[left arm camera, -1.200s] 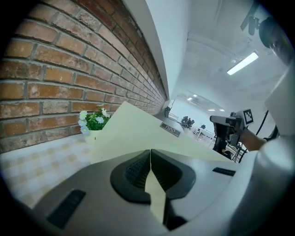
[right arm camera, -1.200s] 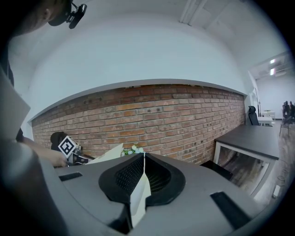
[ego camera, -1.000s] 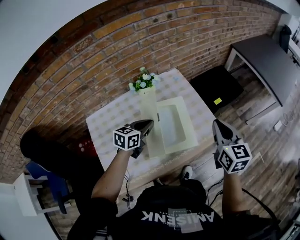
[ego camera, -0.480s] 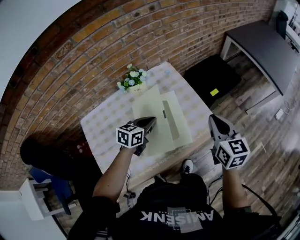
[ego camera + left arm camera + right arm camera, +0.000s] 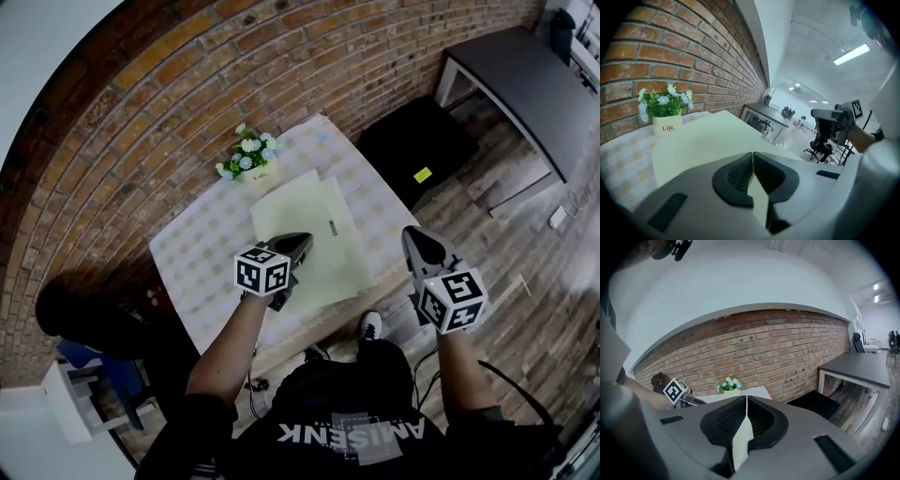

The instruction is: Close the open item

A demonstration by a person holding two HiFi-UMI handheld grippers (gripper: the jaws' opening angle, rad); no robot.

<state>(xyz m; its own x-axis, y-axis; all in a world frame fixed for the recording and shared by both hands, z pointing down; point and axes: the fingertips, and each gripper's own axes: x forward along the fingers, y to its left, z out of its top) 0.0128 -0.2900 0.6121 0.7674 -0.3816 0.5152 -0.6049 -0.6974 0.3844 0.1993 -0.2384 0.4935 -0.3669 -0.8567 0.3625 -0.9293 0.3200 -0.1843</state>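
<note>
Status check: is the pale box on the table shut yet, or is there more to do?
Done: the box lies flat on the table with its lid down, no gap showing. In hand: nothing. The left gripper is over the lid's near part, jaws together and empty; whether it presses down is unclear. The right gripper hangs off the table's side, jaws together. Left: probably just lifting the left gripper away.

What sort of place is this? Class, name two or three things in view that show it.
Probably an open-plan office or workspace rather than a home: a dark desk stands by the brick wall, office chairs stand in the room beyond, and strip lights run along the ceiling.
</note>
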